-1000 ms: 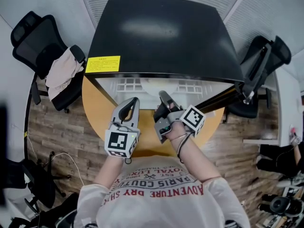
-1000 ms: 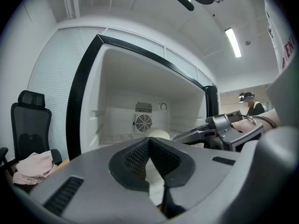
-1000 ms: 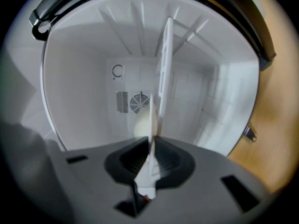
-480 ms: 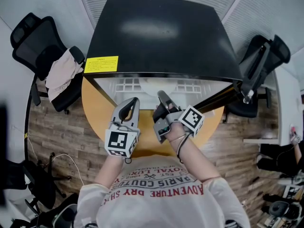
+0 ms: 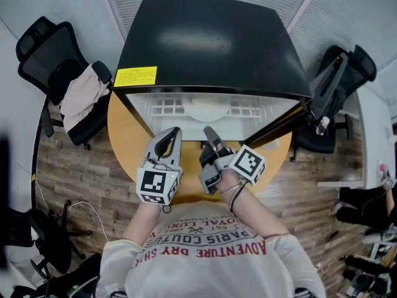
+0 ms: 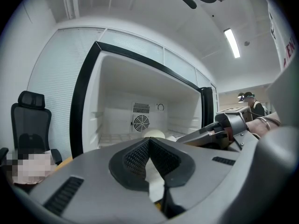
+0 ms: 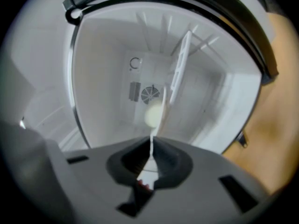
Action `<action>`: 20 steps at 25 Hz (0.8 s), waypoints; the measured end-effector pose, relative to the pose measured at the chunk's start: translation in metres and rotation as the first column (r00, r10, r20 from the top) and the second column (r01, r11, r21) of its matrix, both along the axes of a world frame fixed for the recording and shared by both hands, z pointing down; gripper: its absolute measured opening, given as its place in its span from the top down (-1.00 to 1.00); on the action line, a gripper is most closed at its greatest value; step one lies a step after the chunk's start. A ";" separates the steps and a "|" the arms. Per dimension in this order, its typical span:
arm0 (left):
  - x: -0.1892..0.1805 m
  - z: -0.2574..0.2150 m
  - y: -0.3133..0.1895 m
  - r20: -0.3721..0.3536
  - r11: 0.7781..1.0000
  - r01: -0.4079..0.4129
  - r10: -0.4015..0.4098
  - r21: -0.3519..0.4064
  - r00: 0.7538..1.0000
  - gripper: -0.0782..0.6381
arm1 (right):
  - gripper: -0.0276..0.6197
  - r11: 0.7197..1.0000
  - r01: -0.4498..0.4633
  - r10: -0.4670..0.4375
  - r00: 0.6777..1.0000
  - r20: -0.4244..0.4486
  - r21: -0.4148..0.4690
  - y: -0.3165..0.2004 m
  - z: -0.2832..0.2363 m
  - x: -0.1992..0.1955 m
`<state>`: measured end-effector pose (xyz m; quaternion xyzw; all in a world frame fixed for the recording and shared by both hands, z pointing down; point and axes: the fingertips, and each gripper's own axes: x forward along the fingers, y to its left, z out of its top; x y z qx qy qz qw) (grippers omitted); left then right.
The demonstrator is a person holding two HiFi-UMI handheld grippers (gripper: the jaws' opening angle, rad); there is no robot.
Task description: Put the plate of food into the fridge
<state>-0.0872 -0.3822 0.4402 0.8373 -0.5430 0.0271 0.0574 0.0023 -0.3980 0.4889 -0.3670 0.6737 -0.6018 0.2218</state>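
Observation:
A black mini fridge [image 5: 211, 42] stands open on a round wooden table [image 5: 127, 138], its door [image 5: 322, 95] swung out to the right. Inside, a pale plate of food [image 5: 206, 109] rests on the white shelf. My left gripper [image 5: 176, 133] and right gripper [image 5: 208, 130] hover side by side just in front of the opening, both shut and holding nothing. In the left gripper view the shut left gripper [image 6: 148, 140] points at the food [image 6: 155, 134] deep inside. In the right gripper view the shut right gripper [image 7: 152, 143] lines up with the food [image 7: 153, 116].
A black office chair [image 5: 43, 48] draped with a pale cloth [image 5: 80, 92] stands left of the table. Another chair [image 5: 356, 67] sits behind the open door at the right. A wire shelf [image 7: 180, 64] runs across the fridge interior. The floor is wood planks.
My right gripper has drawn back a little from the fridge opening toward my body. More of the fridge interior and the plate now shows. The left gripper has stayed put.

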 end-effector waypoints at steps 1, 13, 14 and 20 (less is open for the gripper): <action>0.001 -0.001 0.002 0.000 1.000 -0.002 0.002 0.001 1.000 0.71 | 0.81 1.000 0.012 -0.011 1.000 -0.023 0.021 0.004 -0.002 0.000; 0.001 -0.008 0.011 0.008 1.000 -0.023 0.023 0.007 1.000 0.71 | 0.82 0.792 0.311 0.182 0.701 -0.690 0.525 0.019 -0.052 0.018; 0.001 -0.008 0.011 0.008 1.000 -0.025 0.025 0.006 1.000 0.71 | 0.82 0.772 0.336 0.212 0.664 -0.717 0.539 0.020 -0.055 0.019; 0.002 -0.007 0.014 0.014 0.999 -0.033 0.033 0.003 0.999 0.71 | 0.83 0.699 0.459 0.294 0.514 -0.806 0.548 0.025 -0.054 0.016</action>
